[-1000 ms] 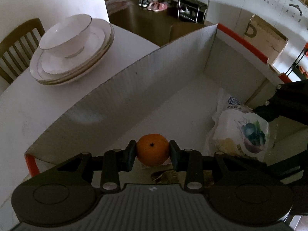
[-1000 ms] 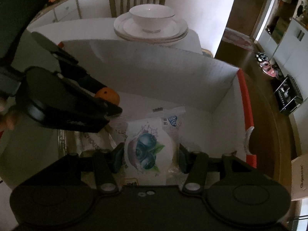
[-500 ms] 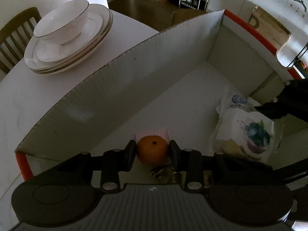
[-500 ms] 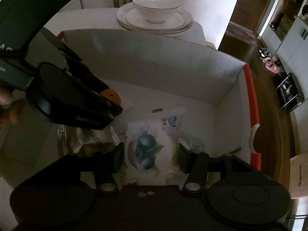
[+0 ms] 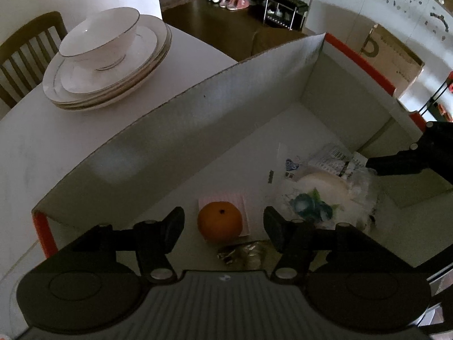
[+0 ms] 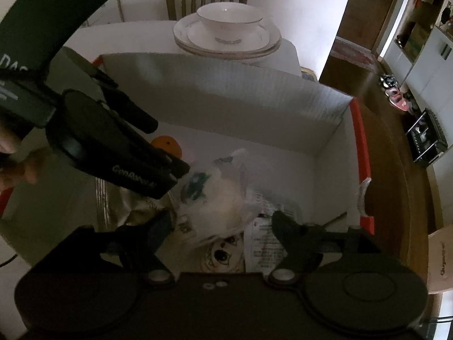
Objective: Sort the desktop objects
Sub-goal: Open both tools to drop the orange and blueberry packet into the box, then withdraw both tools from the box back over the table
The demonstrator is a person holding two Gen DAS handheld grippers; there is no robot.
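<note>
Orange (image 5: 219, 221) sits inside the cardboard box (image 5: 181, 130), between the left gripper (image 5: 223, 223) fingers (spread apart, not touching). Beside the orange lies the blueberry snack bag (image 6: 215, 195), below the right gripper (image 6: 222, 226), jaws apart too.

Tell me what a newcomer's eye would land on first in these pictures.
The bright orange, lying on the floor of the white box between the open fingers of the left gripper. Next, the blueberry-print snack bag to its right, below the open right gripper, and the bowl stacked on plates behind the box.

box (image 5: 175, 130) far half floor bare | near half crowded: orange (image 5: 220, 221), snack bag (image 6: 223, 195) | tall walls hem sides
</note>
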